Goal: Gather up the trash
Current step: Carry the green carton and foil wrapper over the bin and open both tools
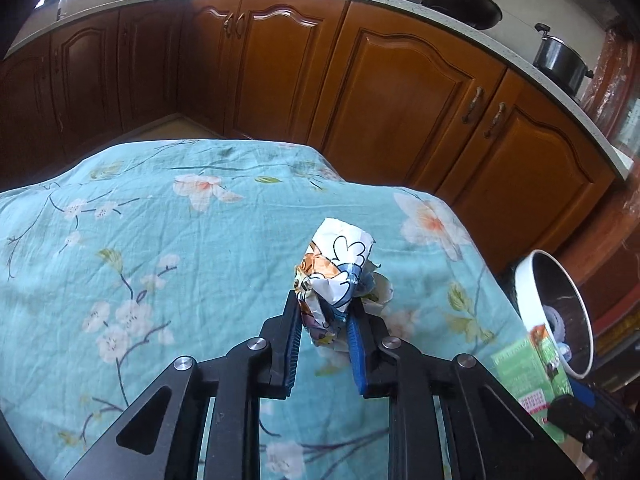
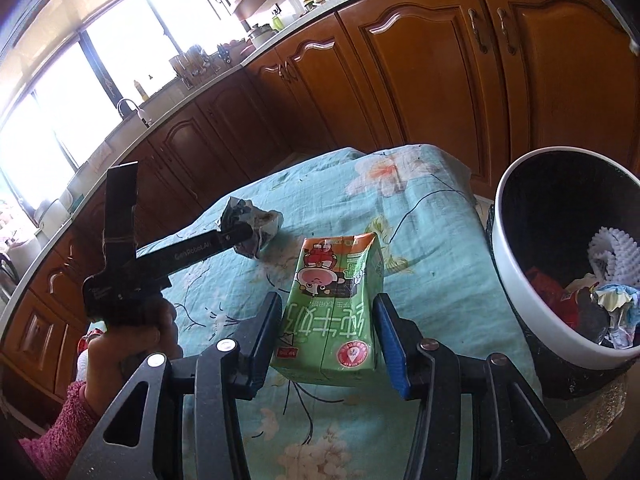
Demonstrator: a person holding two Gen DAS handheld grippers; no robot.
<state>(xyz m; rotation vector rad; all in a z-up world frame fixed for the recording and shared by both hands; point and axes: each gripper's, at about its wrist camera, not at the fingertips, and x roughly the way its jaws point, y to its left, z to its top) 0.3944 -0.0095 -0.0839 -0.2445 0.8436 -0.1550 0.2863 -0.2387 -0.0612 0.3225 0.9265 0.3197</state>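
Observation:
My left gripper (image 1: 325,316) is shut on a crumpled printed wrapper (image 1: 338,270) and holds it just over the floral tablecloth (image 1: 140,240). In the right wrist view the wrapper (image 2: 256,226) shows at the tip of the left gripper (image 2: 240,236). My right gripper (image 2: 328,320) straddles a green milk carton (image 2: 334,312) lying on the cloth; the blue pads (image 2: 390,344) stand beside the carton's sides with small gaps. The carton also shows in the left wrist view (image 1: 528,376). A white-rimmed black trash bin (image 2: 520,280) holding several scraps stands off the table's right side.
Brown wooden kitchen cabinets (image 1: 380,80) run behind the table under a pale counter with a wok (image 1: 460,0) and a pot (image 1: 560,60). The bin also shows in the left wrist view (image 1: 524,292). The table's far edge (image 1: 208,144) drops to the floor.

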